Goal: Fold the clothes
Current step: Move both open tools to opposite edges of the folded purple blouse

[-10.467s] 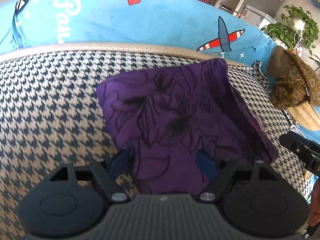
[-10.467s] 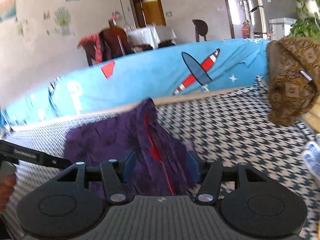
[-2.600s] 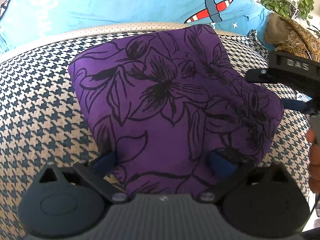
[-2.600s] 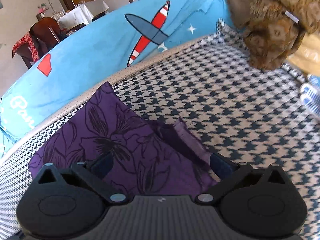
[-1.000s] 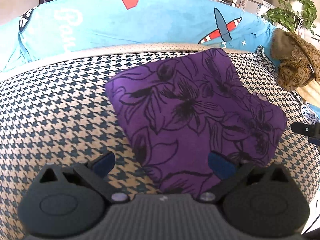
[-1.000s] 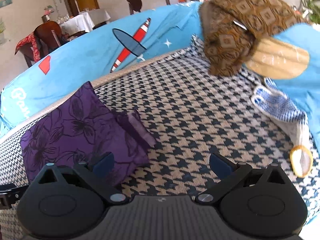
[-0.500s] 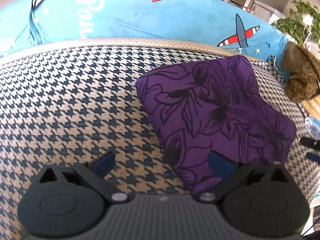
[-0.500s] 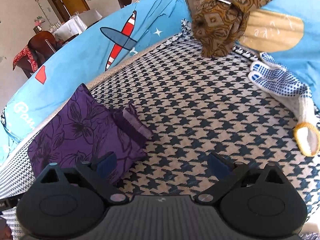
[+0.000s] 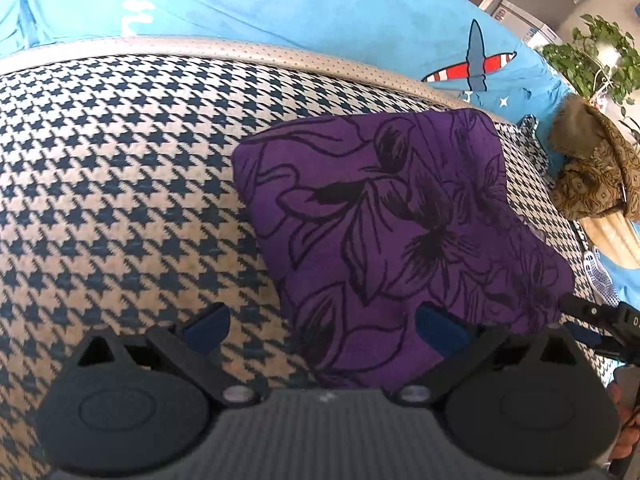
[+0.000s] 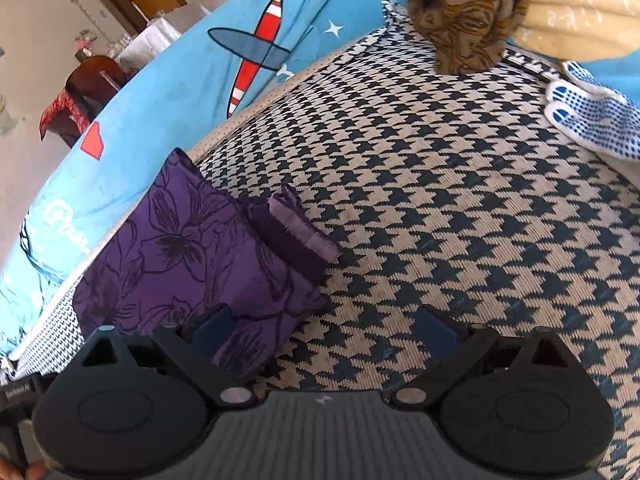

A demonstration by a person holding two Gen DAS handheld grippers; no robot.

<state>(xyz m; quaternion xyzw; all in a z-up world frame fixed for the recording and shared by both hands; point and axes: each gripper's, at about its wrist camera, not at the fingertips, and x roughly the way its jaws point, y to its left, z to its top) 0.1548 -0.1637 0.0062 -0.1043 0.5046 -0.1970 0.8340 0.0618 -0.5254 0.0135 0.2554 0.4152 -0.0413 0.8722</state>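
Cloth (image 9: 400, 220), purple and folded, lies on a houndstooth cushion (image 9: 120, 184) backed by a blue cover (image 9: 320, 4); bare cushion spreads to its left and right. Left claw (image 9: 324, 322) gapes wide, empty, at the cloth's near edge. Right claw (image 10: 324, 330), also wide and empty, sits at its right corner.
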